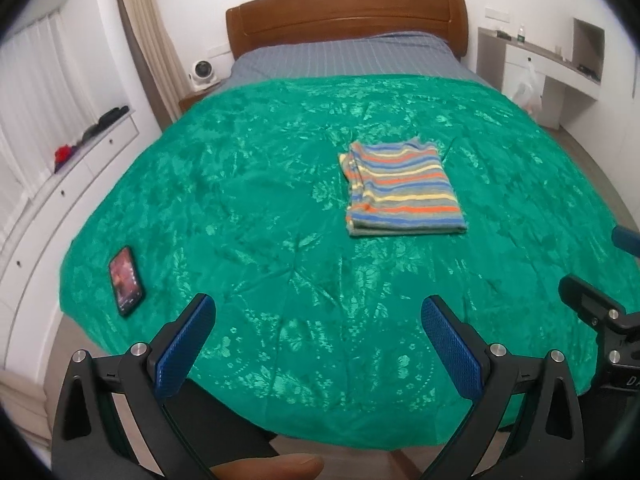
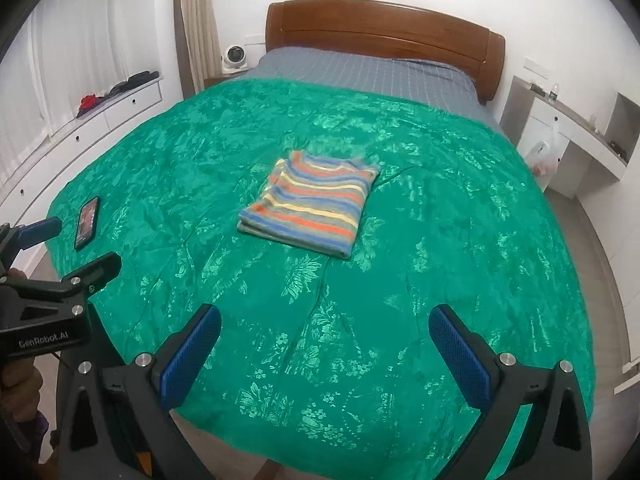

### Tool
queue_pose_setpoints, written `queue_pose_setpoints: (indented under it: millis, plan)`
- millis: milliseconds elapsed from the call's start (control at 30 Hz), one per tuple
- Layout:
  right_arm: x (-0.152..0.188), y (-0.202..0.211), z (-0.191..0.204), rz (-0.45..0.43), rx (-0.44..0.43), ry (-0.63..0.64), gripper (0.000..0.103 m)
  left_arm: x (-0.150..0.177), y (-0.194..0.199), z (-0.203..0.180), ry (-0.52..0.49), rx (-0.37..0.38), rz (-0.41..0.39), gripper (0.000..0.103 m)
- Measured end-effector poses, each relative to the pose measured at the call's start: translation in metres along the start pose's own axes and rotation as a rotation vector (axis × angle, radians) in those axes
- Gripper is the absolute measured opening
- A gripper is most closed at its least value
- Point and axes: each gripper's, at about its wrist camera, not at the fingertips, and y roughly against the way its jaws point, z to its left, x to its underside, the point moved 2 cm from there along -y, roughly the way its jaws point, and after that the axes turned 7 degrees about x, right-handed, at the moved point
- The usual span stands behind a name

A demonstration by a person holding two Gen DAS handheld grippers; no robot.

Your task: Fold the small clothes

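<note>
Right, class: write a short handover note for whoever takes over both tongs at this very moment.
Left tongs: open, empty, held over the near edge of the bed.
Right tongs: open, empty, alongside.
Striped top: lying folded in a neat rectangle mid-bed on the green cover, touched by neither tongs.
Phone: near the cover's left edge.
Done: this top looks folded.
Left: no other garment in view.

Folded striped shirt (image 2: 310,204) on green bedspread (image 2: 440,260), right gripper (image 2: 324,334) spread wide, empty, phone (image 2: 87,222) at left
</note>
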Motion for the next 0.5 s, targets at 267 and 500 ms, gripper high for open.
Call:
queue_pose_setpoints:
  millis: [267, 500]
  plan:
    - [-0.011, 0.011, 0.002, -0.014, 0.025, 0.013, 0.103, -0.010, 0.000, 0.003, 0.040, 0.041, 0.002, 0.103]
    - [-0.006, 0.004, -0.003, 0.012, 0.052, -0.003, 0.102, -0.008, -0.002, 0.004, 0.074, 0.091, -0.005, 0.103]
